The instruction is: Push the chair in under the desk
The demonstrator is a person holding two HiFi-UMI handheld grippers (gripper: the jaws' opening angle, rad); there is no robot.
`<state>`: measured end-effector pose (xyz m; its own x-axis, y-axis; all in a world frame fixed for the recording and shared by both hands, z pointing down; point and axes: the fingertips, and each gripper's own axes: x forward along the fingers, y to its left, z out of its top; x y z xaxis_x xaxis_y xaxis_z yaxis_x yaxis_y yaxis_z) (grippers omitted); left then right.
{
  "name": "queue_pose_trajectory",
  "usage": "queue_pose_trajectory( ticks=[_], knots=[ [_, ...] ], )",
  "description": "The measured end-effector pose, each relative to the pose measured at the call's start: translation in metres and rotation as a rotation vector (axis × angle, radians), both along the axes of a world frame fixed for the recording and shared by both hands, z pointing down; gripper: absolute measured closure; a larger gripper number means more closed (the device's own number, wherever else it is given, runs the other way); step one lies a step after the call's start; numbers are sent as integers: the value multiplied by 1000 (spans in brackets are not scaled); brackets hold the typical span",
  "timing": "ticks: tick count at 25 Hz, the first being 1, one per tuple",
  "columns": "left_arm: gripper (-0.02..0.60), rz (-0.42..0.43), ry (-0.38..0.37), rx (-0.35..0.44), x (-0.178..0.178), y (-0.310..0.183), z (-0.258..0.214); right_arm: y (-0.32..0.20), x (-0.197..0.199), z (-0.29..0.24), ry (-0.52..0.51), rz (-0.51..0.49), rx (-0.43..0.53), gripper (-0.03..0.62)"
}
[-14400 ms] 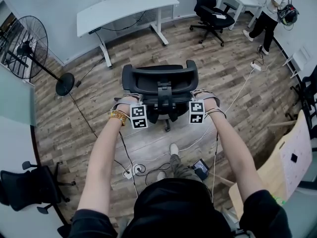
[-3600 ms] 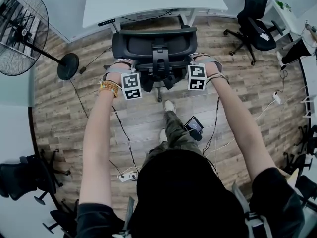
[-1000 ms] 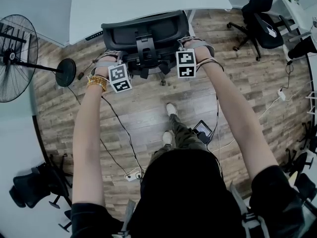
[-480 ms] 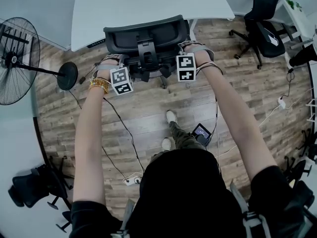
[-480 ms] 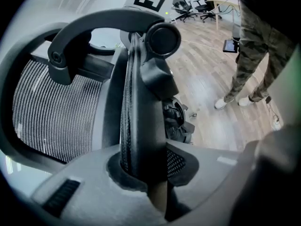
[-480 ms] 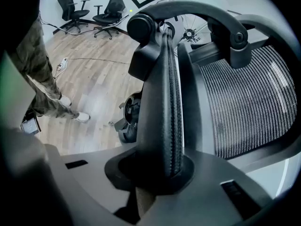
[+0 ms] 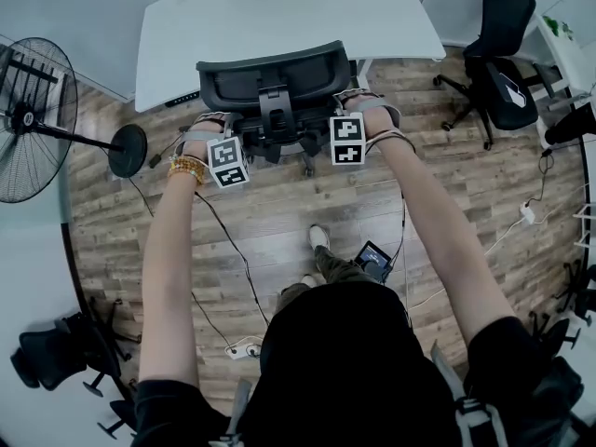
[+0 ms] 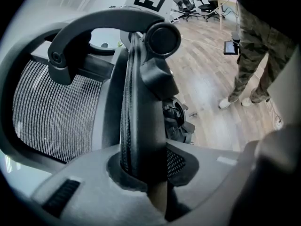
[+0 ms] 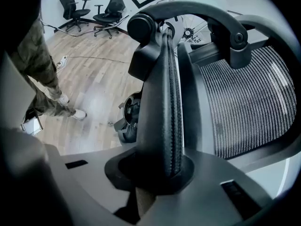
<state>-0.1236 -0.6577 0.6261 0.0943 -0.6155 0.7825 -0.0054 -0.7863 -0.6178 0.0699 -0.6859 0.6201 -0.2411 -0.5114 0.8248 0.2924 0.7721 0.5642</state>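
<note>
The black mesh office chair point(image 7: 275, 82) stands with its back to me, and the top of the backrest overlaps the front edge of the white desk point(image 7: 279, 12); its seat is hidden. My left gripper point(image 7: 216, 138) is shut on the left side edge of the backrest. My right gripper point(image 7: 352, 119) is shut on the right side edge. In the left gripper view the padded backrest edge point(image 8: 141, 107) runs up from between the jaws of the left gripper point(image 8: 141, 173). The right gripper view shows the same edge point(image 9: 162, 102) clamped in the right gripper point(image 9: 157, 168).
A standing fan point(image 7: 37, 119) is left of the desk. Another black chair point(image 7: 503, 63) stands at the upper right, a third point(image 7: 51, 361) at the lower left. Cables, a power strip point(image 7: 240, 350) and a small screen device point(image 7: 375, 259) lie on the wood floor by my feet.
The chair has rolled toward the desk with both grippers still clamped on its back. More of the desk top shows, and my feet have stepped forward.
</note>
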Motion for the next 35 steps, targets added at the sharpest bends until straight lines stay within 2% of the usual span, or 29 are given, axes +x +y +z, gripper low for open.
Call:
queue_pose_trajectory(
  ticks=[35],
  knots=[
    [517,-11,10,45,-11,-129,-4,-132,-13,0,1,-10,-1,557]
  ],
)
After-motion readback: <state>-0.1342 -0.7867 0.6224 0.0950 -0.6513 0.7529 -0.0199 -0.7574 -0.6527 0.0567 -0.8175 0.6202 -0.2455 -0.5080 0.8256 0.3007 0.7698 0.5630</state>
